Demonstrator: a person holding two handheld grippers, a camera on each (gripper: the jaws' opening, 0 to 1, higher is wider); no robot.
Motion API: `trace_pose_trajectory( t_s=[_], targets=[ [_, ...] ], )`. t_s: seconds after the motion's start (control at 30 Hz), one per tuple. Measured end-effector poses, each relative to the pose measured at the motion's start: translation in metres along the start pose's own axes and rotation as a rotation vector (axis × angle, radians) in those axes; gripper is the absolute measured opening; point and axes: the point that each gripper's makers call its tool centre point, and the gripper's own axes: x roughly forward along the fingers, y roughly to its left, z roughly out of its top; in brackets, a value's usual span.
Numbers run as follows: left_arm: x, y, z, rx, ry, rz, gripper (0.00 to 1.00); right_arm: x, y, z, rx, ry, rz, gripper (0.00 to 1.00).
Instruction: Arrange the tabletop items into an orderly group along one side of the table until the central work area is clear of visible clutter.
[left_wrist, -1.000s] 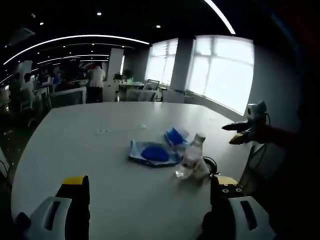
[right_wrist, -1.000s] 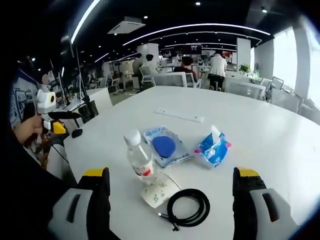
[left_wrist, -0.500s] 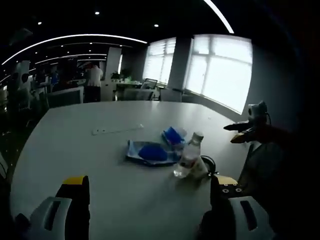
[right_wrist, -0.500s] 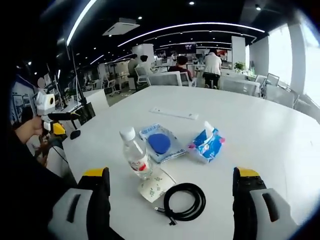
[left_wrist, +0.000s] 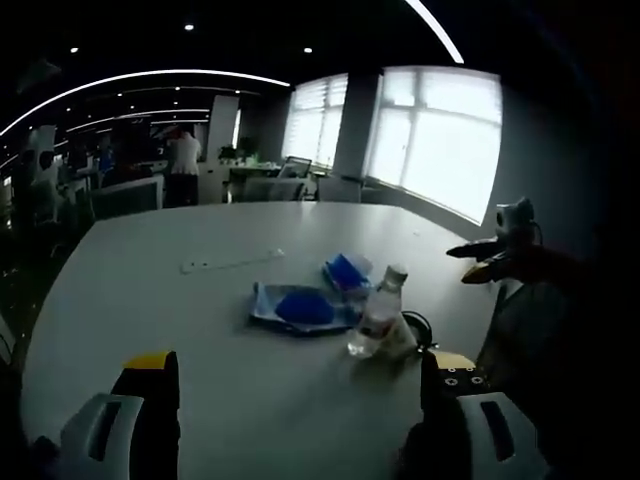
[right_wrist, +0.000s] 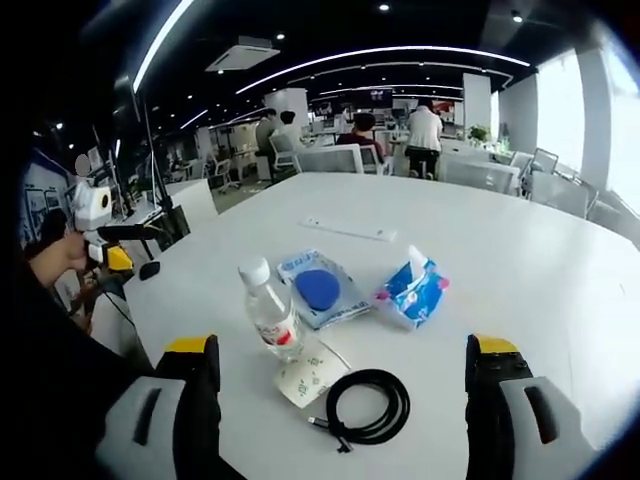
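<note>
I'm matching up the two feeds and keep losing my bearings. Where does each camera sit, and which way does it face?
Left gripper view: rides the left gripper, facing across the white table toward the windows; own jaws wide apart below.
Right gripper view: rides the right gripper, facing the office desks; own jaws apart, a hand at left.
Shared: water bottle, blue packs, black cable.

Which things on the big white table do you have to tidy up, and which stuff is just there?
To tidy:
water bottle
blue flat packet
tissue pack
black cable coil
paper cup on its side
long white strip

Just there:
table
office chairs
people at far desks
windows
</note>
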Motion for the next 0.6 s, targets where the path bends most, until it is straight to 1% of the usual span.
trace_pose_trajectory(
  t_s=[0.17, 0.27, 0.3, 0.37, 0.43, 0.6],
  targets=[
    [0.016, -0.011, 0.005, 0.024, 0.008, -0.043, 1.0, 0.001, 0.001, -0.002, 0.016, 0.0, -0.004, 1.0],
    [0.027, -0.02, 0.01, 0.033, 0.007, -0.072, 1.0, 0.002, 0.002, -0.004, 0.018, 0.006, -0.007, 1.0],
    [0.031, -0.027, 0.013, 0.048, 0.011, -0.085, 1.0, 0.002, 0.002, -0.005, 0.019, 0.006, -0.01, 1.0],
    [0.035, -0.032, 0.014, 0.06, 0.016, -0.096, 1.0, 0.002, 0.002, -0.006, 0.022, 0.012, -0.013, 1.0],
    [0.043, -0.039, 0.018, 0.071, 0.02, -0.125, 1.0, 0.002, -0.001, -0.007, 0.021, 0.015, -0.022, 0.99],
    [0.055, -0.054, 0.031, 0.085, 0.005, -0.167, 1.0, 0.002, -0.005, -0.009, 0.025, 0.021, -0.03, 0.99]
  ],
)
